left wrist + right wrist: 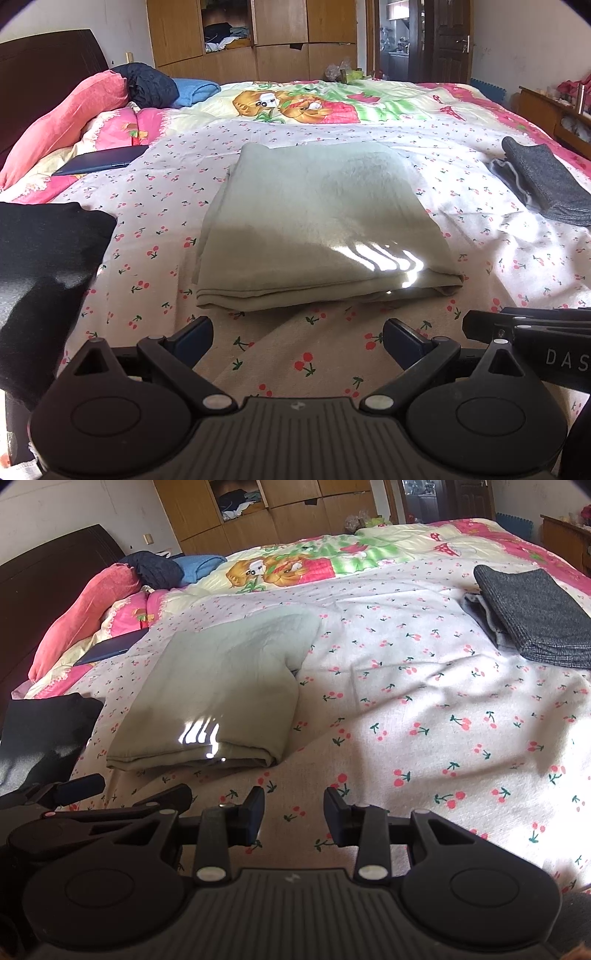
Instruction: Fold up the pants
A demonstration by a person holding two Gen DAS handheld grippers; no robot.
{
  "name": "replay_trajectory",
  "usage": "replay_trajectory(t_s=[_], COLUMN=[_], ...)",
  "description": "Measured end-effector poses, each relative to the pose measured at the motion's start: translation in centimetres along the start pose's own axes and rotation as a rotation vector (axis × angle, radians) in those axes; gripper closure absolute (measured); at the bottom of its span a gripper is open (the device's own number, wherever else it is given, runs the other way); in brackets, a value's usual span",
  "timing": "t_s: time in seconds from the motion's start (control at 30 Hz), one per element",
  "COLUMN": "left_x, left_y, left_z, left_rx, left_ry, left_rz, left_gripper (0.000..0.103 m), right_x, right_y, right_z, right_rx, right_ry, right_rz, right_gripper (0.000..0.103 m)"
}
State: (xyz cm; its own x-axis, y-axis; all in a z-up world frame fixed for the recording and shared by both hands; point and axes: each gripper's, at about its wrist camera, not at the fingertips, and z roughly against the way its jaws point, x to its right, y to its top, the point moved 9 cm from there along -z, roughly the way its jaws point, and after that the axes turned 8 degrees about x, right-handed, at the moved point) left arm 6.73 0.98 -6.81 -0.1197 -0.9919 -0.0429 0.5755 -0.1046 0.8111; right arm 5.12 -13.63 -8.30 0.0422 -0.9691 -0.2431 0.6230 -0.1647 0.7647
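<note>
pale green pants (317, 221) lie folded in a neat rectangle on a cherry-print sheet (461, 206), at 12 o'clock from the left gripper (297, 341), whose jaws are spread and empty. the right gripper (293, 816), jaws partly apart, also holds nothing, pants at its 11 o'clock. the fold looks finished; any last touch should be a light press along the near edge. folded grey clothing (532, 616) sits at 2 o'clock, a wooden wardrobe (258, 33) behind.
</note>
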Motion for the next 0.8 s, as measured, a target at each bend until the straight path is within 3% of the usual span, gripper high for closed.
replay_trajectory(t_s=[0.8], left_x=[-0.22], left_y=[0.06], left_z=[0.3], left_rx=[0.008], left_ry=[0.013], left_rz=[-0.006], left_gripper=[0.0], right_x=[-0.01], right_y=[-0.12], right_z=[-0.01], right_rx=[0.0], right_ry=[0.013], right_rz=[-0.005], right_gripper=[0.066])
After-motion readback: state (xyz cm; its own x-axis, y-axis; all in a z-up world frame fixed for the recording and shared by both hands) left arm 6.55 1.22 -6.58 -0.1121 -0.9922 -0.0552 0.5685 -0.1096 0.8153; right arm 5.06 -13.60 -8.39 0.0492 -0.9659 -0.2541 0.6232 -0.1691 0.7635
